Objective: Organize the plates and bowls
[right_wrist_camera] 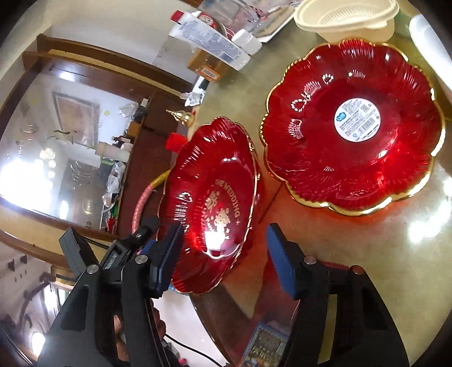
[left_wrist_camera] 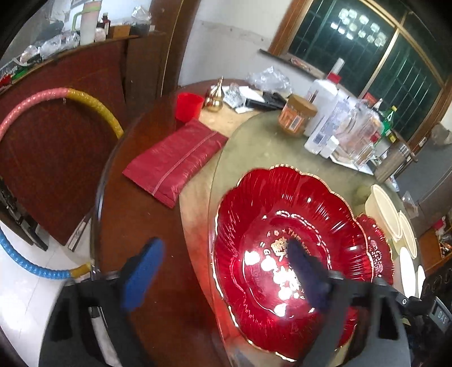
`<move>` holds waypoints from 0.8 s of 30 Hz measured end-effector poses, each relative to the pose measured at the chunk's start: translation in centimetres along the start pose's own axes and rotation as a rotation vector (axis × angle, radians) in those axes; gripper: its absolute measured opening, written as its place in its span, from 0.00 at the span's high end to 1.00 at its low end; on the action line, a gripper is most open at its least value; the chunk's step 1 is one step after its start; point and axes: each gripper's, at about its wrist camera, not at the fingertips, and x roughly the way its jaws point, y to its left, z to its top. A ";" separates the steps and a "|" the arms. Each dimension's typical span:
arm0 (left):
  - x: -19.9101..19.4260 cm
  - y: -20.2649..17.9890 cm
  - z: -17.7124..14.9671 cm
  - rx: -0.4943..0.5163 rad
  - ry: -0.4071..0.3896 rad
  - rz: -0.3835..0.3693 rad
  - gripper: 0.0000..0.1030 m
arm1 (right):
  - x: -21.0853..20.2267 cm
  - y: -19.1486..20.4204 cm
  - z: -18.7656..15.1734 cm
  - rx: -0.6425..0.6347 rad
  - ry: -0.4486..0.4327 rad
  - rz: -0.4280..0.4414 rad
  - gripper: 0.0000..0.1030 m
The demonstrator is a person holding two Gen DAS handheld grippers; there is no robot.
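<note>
A large red scalloped plate (left_wrist_camera: 282, 225) with a gold rim and "THE WEDDING" lettering lies on the glass turntable (left_wrist_camera: 254, 146). My left gripper (left_wrist_camera: 226, 276) is open and straddles its near-left rim, one blue pad outside over the wooden table and the other above the plate's inside. In the right wrist view the same plate (right_wrist_camera: 214, 197) has its near part between the jaws of my right gripper (right_wrist_camera: 224, 261). That gripper is open too, its right pad clear of the rim. A second red plate (right_wrist_camera: 353, 127) with a round white label lies to the right.
Cream bowls (left_wrist_camera: 384, 209) and white plates (left_wrist_camera: 408, 265) sit at the right of the turntable; a cream bowl (right_wrist_camera: 344, 19) holds a strainer. Bottles (left_wrist_camera: 322, 113), a jar (left_wrist_camera: 296, 114), a red cup (left_wrist_camera: 188, 106) and a red packet (left_wrist_camera: 175, 161) stand behind. The table edge (left_wrist_camera: 97, 225) runs left.
</note>
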 end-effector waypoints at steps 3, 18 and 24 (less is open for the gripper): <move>1.5 0.0 -0.2 0.002 0.051 0.023 0.50 | 0.6 -0.2 0.1 -0.004 0.012 -0.007 0.40; 1.4 -0.3 -0.9 0.030 0.025 0.065 0.86 | 2.0 0.5 0.3 -0.112 -0.010 -0.181 0.84; -1.2 -0.6 -0.2 0.040 -0.053 0.068 0.86 | 1.1 2.1 0.0 -0.173 -0.041 -0.162 0.84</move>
